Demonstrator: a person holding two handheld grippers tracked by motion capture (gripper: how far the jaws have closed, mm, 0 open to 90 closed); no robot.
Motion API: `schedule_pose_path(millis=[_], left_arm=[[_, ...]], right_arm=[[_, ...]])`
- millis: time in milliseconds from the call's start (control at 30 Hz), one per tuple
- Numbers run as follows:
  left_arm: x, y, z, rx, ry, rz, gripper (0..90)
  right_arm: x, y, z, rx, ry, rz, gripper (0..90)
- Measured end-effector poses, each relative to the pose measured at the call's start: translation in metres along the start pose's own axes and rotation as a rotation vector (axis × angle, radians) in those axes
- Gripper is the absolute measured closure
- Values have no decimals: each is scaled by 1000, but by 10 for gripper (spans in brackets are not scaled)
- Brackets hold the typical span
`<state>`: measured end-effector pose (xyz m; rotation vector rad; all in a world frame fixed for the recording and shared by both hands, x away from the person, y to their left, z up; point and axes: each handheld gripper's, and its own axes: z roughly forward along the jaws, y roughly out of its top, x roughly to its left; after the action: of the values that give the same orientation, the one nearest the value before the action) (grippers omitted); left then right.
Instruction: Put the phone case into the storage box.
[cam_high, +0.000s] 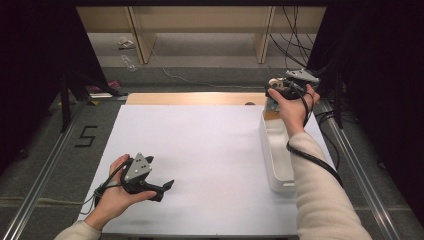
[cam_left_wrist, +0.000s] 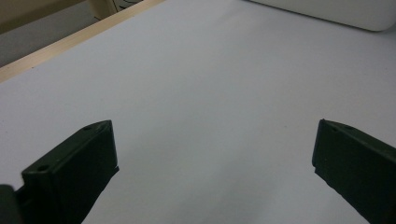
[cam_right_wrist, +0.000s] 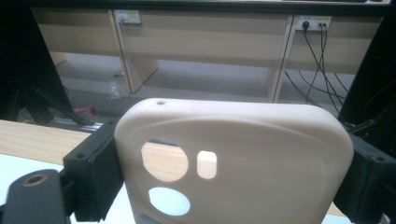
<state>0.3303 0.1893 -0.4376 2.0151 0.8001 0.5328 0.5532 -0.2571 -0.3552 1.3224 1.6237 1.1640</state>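
Two hand-held grippers over white counter (cam_high: 210, 150). Right hand-held gripper (cam_right_wrist: 233, 168) clamped on phone case (cam_right_wrist: 233, 158): cream, smooth, matte, rounded corners, round and square camera cutouts, small hole near top edge. Case held upright above far end of white tray (cam_high: 280, 165), long glossy plastic with rounded rim. Case bottom cut off by frame; in high view, hard to make out behind hand. Left hand-held gripper (cam_left_wrist: 215, 154) jaws wide apart, nothing between, over bare counter.
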Motion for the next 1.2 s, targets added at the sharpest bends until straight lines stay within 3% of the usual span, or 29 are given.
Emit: schedule_pose_path(millis=[1200], left_arm=[[0, 0, 0, 1, -1, 0, 0]], right_arm=[[-2, -11, 7, 26, -11, 10, 123]])
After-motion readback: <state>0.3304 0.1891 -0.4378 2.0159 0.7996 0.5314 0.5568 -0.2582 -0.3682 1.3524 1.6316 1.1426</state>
